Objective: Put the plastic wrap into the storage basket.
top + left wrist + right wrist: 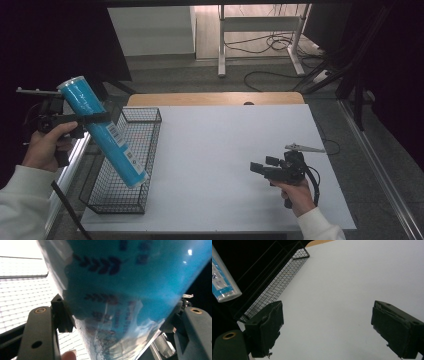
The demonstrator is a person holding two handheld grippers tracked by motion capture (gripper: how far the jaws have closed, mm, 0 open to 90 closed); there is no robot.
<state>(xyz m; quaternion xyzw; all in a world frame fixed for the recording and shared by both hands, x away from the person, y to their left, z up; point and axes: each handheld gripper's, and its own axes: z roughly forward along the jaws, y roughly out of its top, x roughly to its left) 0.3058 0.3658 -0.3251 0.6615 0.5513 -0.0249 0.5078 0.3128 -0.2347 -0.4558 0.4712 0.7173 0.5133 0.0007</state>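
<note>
A long blue cylindrical package (pixel 102 130) wrapped in clear film hangs tilted, its lower end over the black wire basket (pixel 142 150). My left gripper (pixel 92 119) is shut on its upper part, held up at the table's left edge. In the left gripper view the blue package (pixel 130 290) sits between the two jaws, pressed by both. My right gripper (pixel 260 167) stands open low over the white table (pixel 225 135) at the front right, nothing between its jaws. The right gripper view shows the open gripper (pixel 325 330), the basket (pixel 274 277) and the package's end (pixel 223 282).
The wire basket runs along the table's left side. A wooden strip (pixel 215 98) borders the far edge. Beyond the table are a white desk frame (pixel 260 30) and loose cables (pixel 280 45) on the floor.
</note>
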